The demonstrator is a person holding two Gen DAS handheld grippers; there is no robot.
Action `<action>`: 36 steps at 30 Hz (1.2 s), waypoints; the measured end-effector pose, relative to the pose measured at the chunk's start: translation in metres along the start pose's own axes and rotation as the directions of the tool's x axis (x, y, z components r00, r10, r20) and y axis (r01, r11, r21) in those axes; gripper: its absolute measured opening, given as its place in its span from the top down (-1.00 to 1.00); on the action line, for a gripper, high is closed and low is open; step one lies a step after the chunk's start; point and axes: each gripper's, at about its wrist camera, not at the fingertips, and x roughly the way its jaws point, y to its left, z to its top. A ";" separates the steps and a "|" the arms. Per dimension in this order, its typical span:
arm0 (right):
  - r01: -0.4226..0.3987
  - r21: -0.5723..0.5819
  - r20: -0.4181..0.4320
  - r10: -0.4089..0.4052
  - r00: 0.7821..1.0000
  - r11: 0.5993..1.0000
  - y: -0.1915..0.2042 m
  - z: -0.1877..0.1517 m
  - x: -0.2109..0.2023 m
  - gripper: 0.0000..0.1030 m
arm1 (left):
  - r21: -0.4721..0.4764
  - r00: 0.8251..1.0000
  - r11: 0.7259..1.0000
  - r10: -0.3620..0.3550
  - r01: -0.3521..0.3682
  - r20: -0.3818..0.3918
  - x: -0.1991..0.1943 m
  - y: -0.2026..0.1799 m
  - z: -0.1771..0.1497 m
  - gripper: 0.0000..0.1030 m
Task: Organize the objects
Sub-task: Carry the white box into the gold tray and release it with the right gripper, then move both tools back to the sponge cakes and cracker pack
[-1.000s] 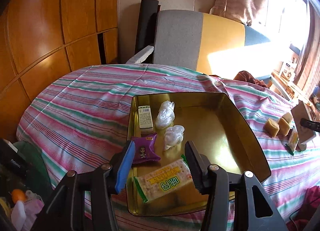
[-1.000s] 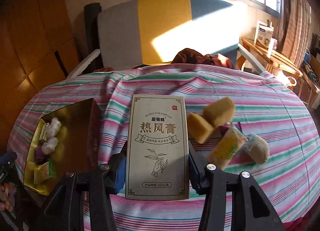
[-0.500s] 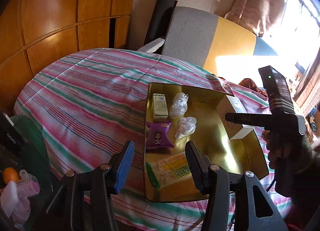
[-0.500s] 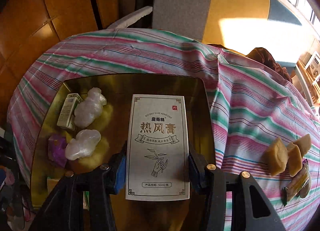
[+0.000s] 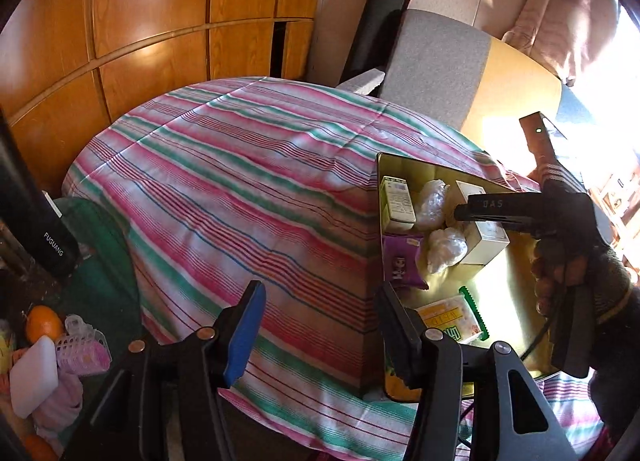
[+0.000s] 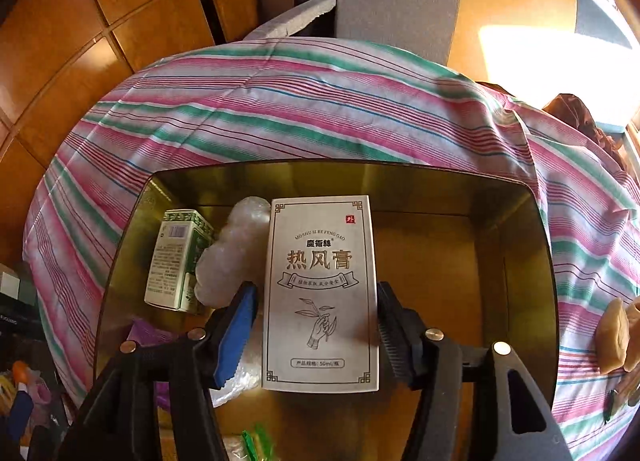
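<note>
A gold tin tray (image 6: 520, 253) sits on the striped tablecloth. In it lie a white-green box (image 6: 176, 261), two clear plastic wads (image 6: 236, 253), a purple packet (image 5: 400, 261) and a cracker pack (image 5: 452, 317). My right gripper (image 6: 316, 325) holds a white carton with Chinese print (image 6: 320, 293) down inside the tray, beside the wads; small gaps show between its fingers and the carton's sides. In the left wrist view the carton (image 5: 484, 229) shows under the right gripper. My left gripper (image 5: 320, 325) is open and empty, over the cloth left of the tray's front corner.
Tan blocks (image 6: 616, 333) lie on the cloth right of the tray. A grey and yellow chair (image 5: 440, 61) stands behind the table, wooden panels to the left. Below the table's left edge are an orange (image 5: 44, 321), a pink basket (image 5: 84, 349) and a black bottle (image 5: 36, 221).
My right gripper carried the carton from the cloth over the tray and lowered it inside; its grip now looks loosened. My left gripper swung left, off the tray.
</note>
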 end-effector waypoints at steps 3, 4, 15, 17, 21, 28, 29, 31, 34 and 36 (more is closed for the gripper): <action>0.047 -0.036 0.055 -0.045 0.997 0.998 0.003 -0.004 -0.016 -0.20 | -0.005 1.000 1.000 -0.001 0.001 0.003 -0.001 0.001 -0.002 -0.13; 0.067 -0.043 0.074 -0.064 0.995 0.997 0.004 -0.006 -0.022 -0.20 | -0.006 1.000 1.000 -0.001 0.001 0.004 -0.001 0.001 -0.002 -0.13; 0.160 -0.070 0.235 -0.140 0.962 0.985 -0.008 -0.040 -0.085 -0.20 | 0.025 1.000 1.000 -0.003 0.002 0.014 -0.012 -0.013 -0.008 -0.13; 0.167 -0.073 0.253 -0.144 0.957 0.983 -0.012 -0.048 -0.094 -0.20 | 0.037 1.000 0.999 -0.007 0.006 0.015 -0.014 -0.019 -0.009 -0.13; 0.203 -0.085 0.287 -0.171 0.943 0.976 -0.020 -0.063 -0.108 -0.20 | 0.073 1.000 0.997 -0.020 0.019 0.020 -0.019 -0.032 -0.011 -0.14; 0.221 -0.021 0.286 -0.206 0.936 0.975 -0.070 -0.092 -0.123 -0.20 | 0.173 0.997 0.983 -0.072 0.067 0.028 -0.027 -0.071 -0.012 -0.14; 0.228 -0.003 0.284 -0.217 0.934 0.974 -0.081 -0.096 -0.125 -0.20 | 0.192 0.996 0.979 -0.081 0.075 0.025 -0.028 -0.078 -0.013 -0.14; 0.242 0.037 0.275 -0.243 0.930 0.969 -0.105 -0.105 -0.128 -0.20 | 0.224 0.995 0.970 -0.103 0.096 0.019 -0.028 -0.092 -0.014 -0.14; 0.262 0.110 0.255 -0.282 0.925 0.959 -0.145 -0.119 -0.135 -0.20 | 0.275 0.991 0.953 -0.135 0.127 0.008 -0.029 -0.115 -0.016 -0.14; 0.282 0.154 0.243 -0.312 0.918 0.947 -0.171 -0.127 -0.140 -0.20 | 0.306 0.988 0.941 -0.156 0.148 0.001 -0.029 -0.130 -0.017 -0.14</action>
